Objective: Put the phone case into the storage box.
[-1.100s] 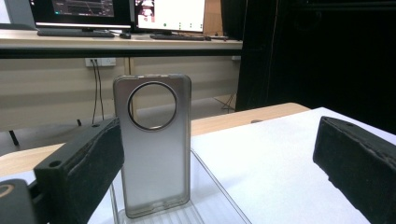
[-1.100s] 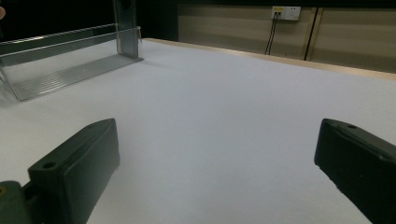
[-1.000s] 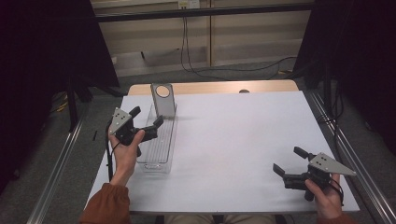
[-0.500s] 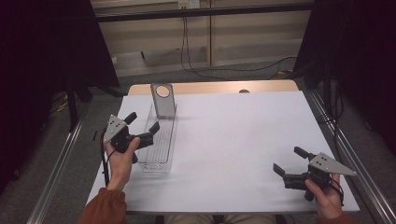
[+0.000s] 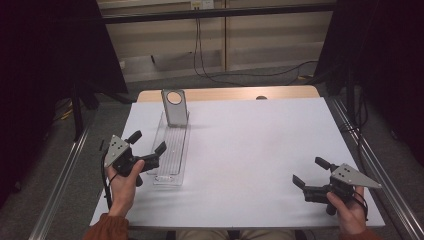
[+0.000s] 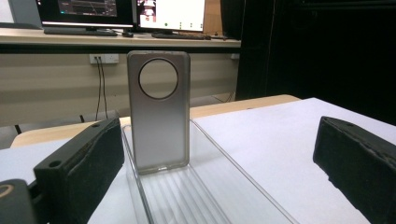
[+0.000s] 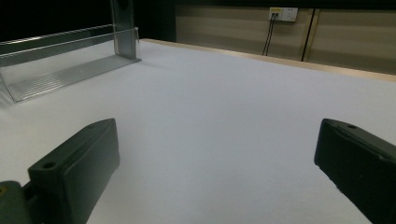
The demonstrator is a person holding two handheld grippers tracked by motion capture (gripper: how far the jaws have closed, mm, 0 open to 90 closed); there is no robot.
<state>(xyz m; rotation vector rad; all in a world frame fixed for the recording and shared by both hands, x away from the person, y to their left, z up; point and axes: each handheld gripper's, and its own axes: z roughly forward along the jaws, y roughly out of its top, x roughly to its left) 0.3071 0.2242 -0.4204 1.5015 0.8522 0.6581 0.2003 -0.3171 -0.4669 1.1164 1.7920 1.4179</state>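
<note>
The left gripper (image 5: 147, 144) is showing a black body, two blocky black jaws with small screw holes, and a grey three-cornered plate (image 5: 114, 149) dotted with holes. A black cable (image 5: 104, 176) is trailing from it. The right gripper (image 5: 311, 172) is wearing the same black build and a grey plate (image 5: 354, 176). The person is wearing rust-orange sleeves (image 5: 107, 229).
</note>
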